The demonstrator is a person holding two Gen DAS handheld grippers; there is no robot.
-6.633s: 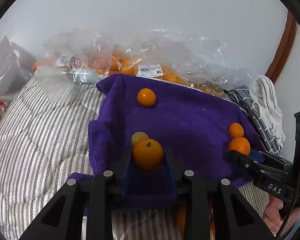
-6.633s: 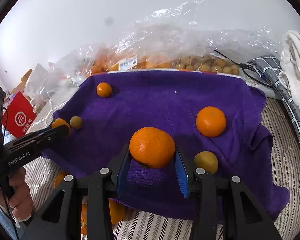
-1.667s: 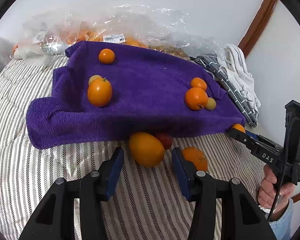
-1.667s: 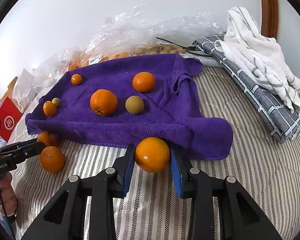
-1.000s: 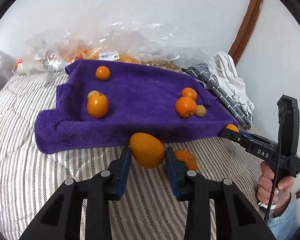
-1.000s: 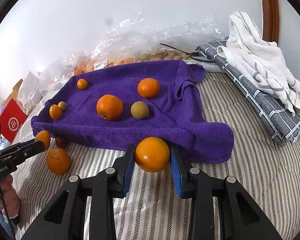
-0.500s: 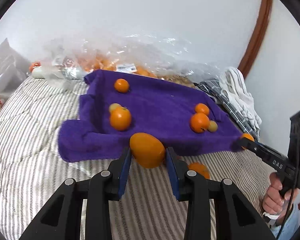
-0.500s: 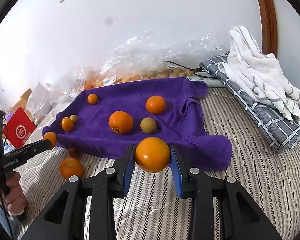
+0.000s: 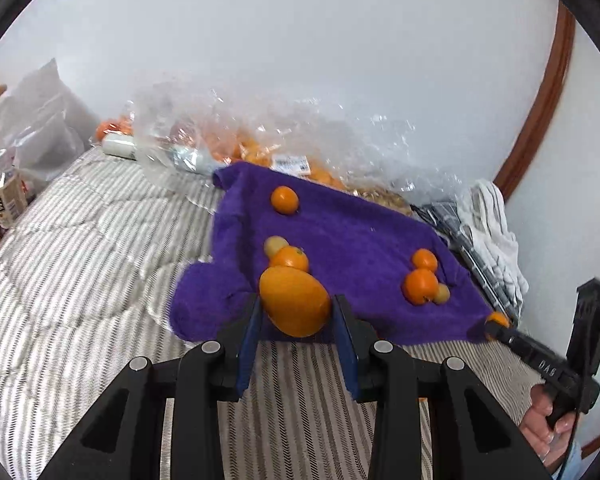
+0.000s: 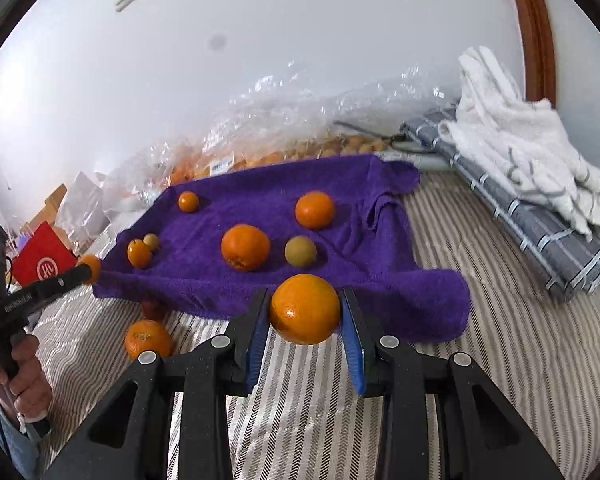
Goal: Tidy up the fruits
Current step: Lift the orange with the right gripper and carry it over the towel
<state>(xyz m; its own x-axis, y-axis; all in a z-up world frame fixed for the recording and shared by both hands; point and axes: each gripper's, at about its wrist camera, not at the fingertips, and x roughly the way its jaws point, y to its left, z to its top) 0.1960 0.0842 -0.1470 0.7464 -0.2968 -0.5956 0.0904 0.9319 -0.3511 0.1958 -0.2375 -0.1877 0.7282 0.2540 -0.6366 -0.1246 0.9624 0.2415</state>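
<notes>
Purple towel [image 10: 340,208] lies spread over the striped bedding [image 10: 500,340], and that is where I judge the fruit belongs: six pieces already sit on it in two loose groups, three at the left edge and three nearer the right. My left gripper [image 9: 296,322] is clenched on a long orange [image 9: 294,300], lifted clear of the bedding at the towel's near edge, just in front of a small orange [image 9: 290,258] and a pale fruit [image 9: 274,245]; I hold it by its sides so it cannot roll out. My right gripper [image 10: 305,322] is clamped on a round orange [image 10: 305,308], also off the bedding, over the towel's near hem, with a big orange [image 10: 245,247] and a greenish fruit [image 10: 300,251] just beyond. Both loads look ready to join their neighbours. One more orange [image 10: 148,338] and a dark red fruit [image 10: 153,309] rest on the bedding, near left of the towel, not yet gathered. Bags of fruit [image 10: 284,148] line the far wall.
</notes>
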